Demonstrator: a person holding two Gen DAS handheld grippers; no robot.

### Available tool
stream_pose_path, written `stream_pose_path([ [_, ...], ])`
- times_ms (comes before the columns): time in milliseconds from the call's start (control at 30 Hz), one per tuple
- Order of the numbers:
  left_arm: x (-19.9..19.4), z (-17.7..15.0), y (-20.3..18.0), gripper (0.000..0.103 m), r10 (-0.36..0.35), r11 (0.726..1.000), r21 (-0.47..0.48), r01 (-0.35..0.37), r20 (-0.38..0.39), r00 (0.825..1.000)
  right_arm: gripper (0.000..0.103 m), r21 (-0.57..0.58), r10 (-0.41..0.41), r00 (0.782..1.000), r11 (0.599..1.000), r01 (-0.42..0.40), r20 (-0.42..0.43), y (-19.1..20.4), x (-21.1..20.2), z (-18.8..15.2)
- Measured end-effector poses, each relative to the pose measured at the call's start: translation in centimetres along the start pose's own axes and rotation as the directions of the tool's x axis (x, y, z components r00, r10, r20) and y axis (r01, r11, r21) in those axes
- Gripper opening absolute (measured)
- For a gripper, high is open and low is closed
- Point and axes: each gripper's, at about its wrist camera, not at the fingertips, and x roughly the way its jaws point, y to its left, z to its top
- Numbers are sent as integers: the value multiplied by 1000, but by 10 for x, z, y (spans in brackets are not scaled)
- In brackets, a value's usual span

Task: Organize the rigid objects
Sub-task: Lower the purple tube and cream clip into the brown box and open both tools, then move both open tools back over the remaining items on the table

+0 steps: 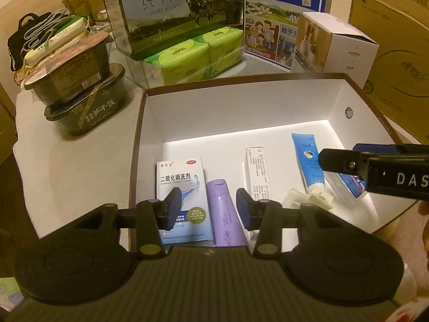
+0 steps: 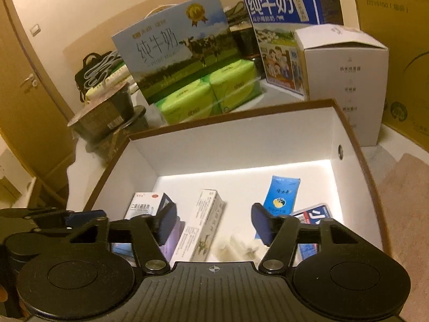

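Note:
An open white box with a brown rim holds a blue-and-white medicine carton, a purple bottle, a narrow white carton, a blue tube, a blue-and-red carton and crumpled white plastic. My left gripper is open and empty above the purple bottle. My right gripper is open and empty above the narrow carton; it also shows in the left wrist view at the right.
Behind the box stand two milk cartons, green tissue packs, a white box and brown cardboard boxes. Stacked dark food tubs sit to the left on the white table.

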Motion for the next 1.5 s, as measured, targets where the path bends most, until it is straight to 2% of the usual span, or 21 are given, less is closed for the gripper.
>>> stream_pose_path([
  [233, -22, -9, 2, 52, -21, 999, -32, 22, 25, 999, 68, -42, -2, 1000, 999, 2, -21, -2, -17, -9],
  [733, -87, -39, -6, 55, -37, 995, -92, 45, 80, 996, 68, -84, 8, 1000, 996, -8, -3, -4, -85, -36],
  [933, -113, -54, -18, 62, -36, 994, -101, 47, 103, 994, 69, -85, 15, 1000, 996, -14, 11, -3, -113, -46],
  [1300, -152, -90, -31, 62, -40, 985, -165, 60, 123, 992, 69, -65, 41, 999, 997, -39, 32, 1, -157, -70],
  [1500, -168, -111, -46, 62, -42, 984, -165, 62, 124, 991, 69, -56, 52, 998, 997, -51, 20, 7, -172, -89],
])
